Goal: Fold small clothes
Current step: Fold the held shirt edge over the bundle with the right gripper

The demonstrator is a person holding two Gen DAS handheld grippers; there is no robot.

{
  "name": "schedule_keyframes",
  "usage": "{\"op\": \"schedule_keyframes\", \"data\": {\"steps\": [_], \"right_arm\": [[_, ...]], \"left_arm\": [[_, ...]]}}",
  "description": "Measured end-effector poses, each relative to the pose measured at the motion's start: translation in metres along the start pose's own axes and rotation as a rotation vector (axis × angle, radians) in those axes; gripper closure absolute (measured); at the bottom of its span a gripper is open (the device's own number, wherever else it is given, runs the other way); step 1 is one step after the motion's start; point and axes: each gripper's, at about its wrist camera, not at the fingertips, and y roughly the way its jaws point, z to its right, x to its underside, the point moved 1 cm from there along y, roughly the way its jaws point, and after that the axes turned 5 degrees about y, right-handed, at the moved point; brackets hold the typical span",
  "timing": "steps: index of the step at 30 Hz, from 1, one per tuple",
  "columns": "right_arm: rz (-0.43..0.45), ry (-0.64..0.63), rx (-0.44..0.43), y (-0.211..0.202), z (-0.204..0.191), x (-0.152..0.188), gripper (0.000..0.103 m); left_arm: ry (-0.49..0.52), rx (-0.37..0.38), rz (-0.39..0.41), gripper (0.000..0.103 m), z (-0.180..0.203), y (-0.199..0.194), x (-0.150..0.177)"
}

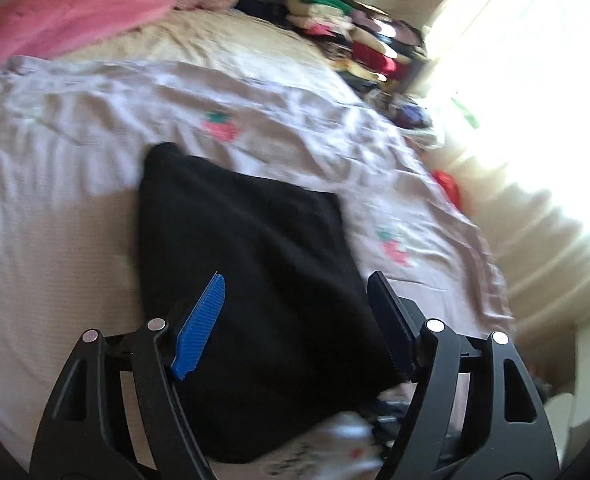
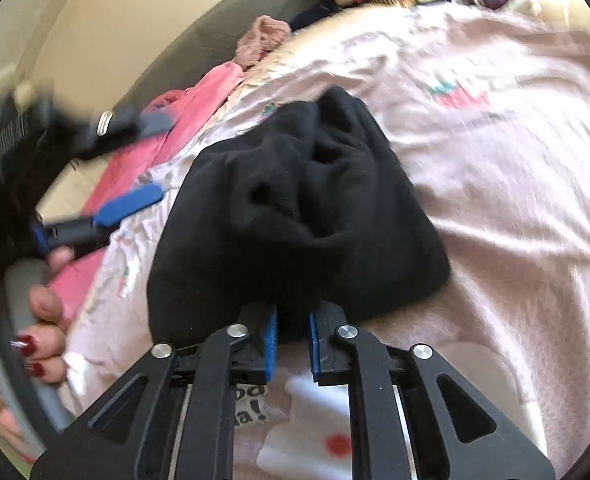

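Black garment: bunched on the pale pink bedspread, near its middle; a near fold runs between the right gripper's pads
Right gripper: jaws nearly together, pinching the near edge of the black garment
Left gripper: jaws spread wide above the black garment's near end; nothing gripped; a hand with red nails holds its handle
Bedspread print: strawberry motifs beyond the black garment
Writing: black letters on white cloth beneath the right gripper; too cut off to read
Pink cloth: at the bedspread's far edge
Clothes pile: heaped beyond the bedspread; container cannot be told
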Motion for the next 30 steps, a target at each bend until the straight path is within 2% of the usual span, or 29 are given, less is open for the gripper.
{"op": "schedule_keyframes", "data": {"steps": [2,5,7,8,11,15,18,23,27,28,29,30], "right_arm": [[0.004,0.007,0.002,-0.006,0.001,-0.002,0.083],[0.018,0.004,-0.018,-0.019,0.001,-0.004,0.066],[0.041,-0.016,-0.019,-0.030,0.000,-0.008,0.031],[0.069,-0.011,-0.022,-0.037,0.001,-0.011,0.029],[0.053,0.019,-0.065,-0.036,0.010,-0.022,0.029],[-0.048,0.072,-0.128,-0.009,0.021,-0.051,0.029],[-0.131,0.154,-0.222,0.012,0.025,-0.065,0.029],[-0.170,0.167,-0.204,0.028,0.019,-0.079,0.029],[-0.170,0.134,-0.185,0.033,0.011,-0.091,0.032],[-0.175,0.116,-0.171,0.037,0.008,-0.093,0.034],[-0.177,0.095,-0.157,0.041,0.006,-0.094,0.043],[-0.173,0.058,-0.136,0.042,0.002,-0.094,0.060]], "left_arm": [[0.007,-0.077,0.006,0.038,-0.015,-0.002,0.006],[0.045,-0.182,-0.011,0.038,-0.029,0.004,0.018],[0.062,-0.190,-0.042,0.038,-0.034,0.012,0.026],[0.067,-0.188,-0.049,0.038,-0.037,0.015,0.030],[0.070,-0.183,-0.033,0.038,-0.041,0.016,0.040],[0.077,-0.177,-0.016,0.038,-0.041,0.013,0.043],[0.101,-0.189,-0.004,0.038,-0.038,0.013,0.044],[0.092,-0.181,0.010,0.038,-0.037,0.012,0.046],[0.092,-0.176,0.016,0.039,-0.037,0.012,0.046],[0.094,-0.178,0.016,0.039,-0.037,0.012,0.046],[0.098,-0.179,0.017,0.039,-0.036,0.012,0.046],[0.100,-0.181,0.019,0.039,-0.036,0.012,0.046]]}}
